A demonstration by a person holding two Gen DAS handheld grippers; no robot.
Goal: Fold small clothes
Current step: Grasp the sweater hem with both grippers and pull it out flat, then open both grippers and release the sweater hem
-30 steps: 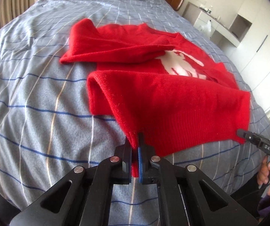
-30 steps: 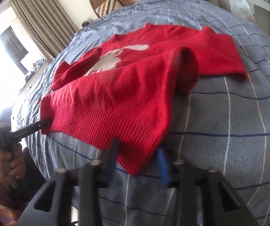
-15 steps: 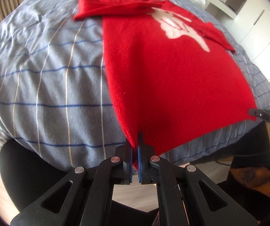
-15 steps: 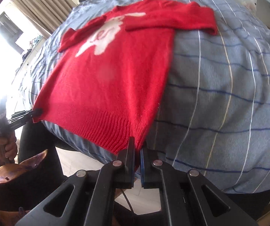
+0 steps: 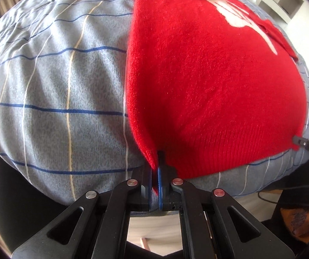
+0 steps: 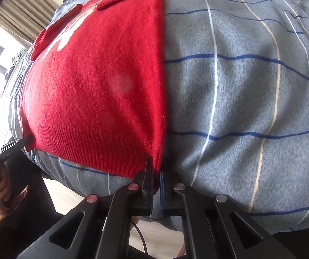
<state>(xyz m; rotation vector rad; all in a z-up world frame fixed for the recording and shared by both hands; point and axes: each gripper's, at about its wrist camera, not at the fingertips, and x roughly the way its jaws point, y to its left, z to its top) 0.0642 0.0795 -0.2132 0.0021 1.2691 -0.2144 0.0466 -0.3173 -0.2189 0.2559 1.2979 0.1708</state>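
A red knit sweater (image 5: 208, 82) with a white front motif lies flat and stretched on the blue-grey checked bed cover (image 5: 57, 82); it also shows in the right wrist view (image 6: 94, 90). My left gripper (image 5: 155, 164) is shut on its left hem corner at the bed's near edge. My right gripper (image 6: 156, 168) is shut on its right hem corner. Each gripper shows in the other's view, the right one (image 5: 305, 145) and the left one (image 6: 18, 144), at the far hem corners. The sleeves lie folded across the chest at the top.
The bed cover (image 6: 251, 99) curves down over the near edge of the bed. White cabinets (image 5: 283, 2) stand at the back right. Curtains and a bright window (image 6: 10, 23) are at the left. The floor (image 5: 154, 226) shows below the grippers.
The right gripper closed on the hem corner. Both grippers pulled the hem back toward the bed's near edge, drawing the sweater's folded-over lower half out flat.
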